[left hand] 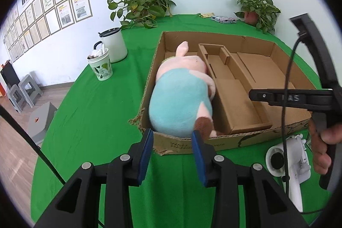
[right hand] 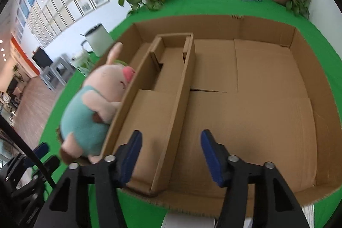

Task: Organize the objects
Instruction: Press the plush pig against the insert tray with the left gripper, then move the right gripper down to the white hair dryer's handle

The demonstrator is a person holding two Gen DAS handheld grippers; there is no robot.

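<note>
A plush pig (left hand: 181, 97) in a teal outfit lies in the left compartment of the open cardboard box (left hand: 241, 138), against a cardboard divider (right hand: 177, 99). The left gripper (left hand: 172, 155) hovers at the box's near wall, fingers spread and empty. The right gripper (right hand: 170, 159) hangs over the box, fingers apart, holding nothing. Print on the box front is too blurred to read, perhaps "HALL".

Bright, even indoor light fills both views, casting only soft shadows inside the cardboard box (left hand: 252, 87) and under the plush pig (left hand: 181, 97). The left wrist view is sharp. The right wrist view smears with motion blur, worst on the pig and the far-left room. Fisheye bending curves the green tablecloth (left hand: 96, 110) and walls; black vignettes ring each frame.
</note>
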